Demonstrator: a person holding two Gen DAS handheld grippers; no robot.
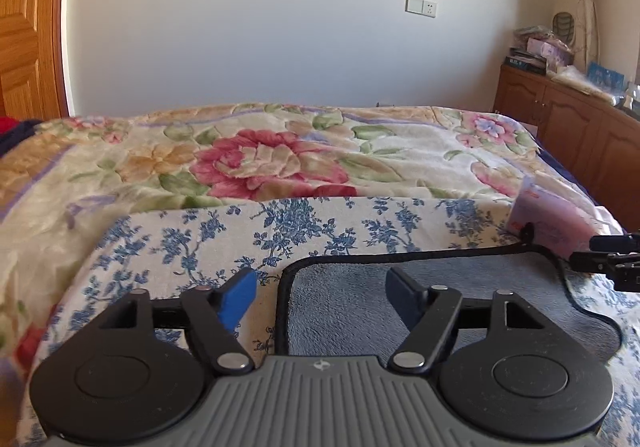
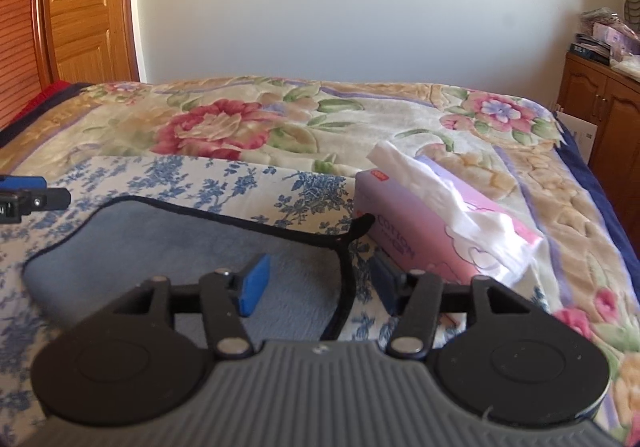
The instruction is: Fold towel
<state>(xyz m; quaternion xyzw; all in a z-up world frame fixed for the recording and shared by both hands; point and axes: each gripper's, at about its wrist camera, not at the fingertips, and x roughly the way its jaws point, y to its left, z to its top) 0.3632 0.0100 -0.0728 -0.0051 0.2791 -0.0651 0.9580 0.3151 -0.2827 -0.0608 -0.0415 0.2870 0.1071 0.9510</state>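
Lying flat — towel [image 1: 460, 299] lengthwise left-right

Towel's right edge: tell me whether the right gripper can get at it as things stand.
Probably yes. The right gripper is open and straddles the black-trimmed edge of the towel, with nothing between them. The tissue box sits close beside the outer finger and may crowd it.
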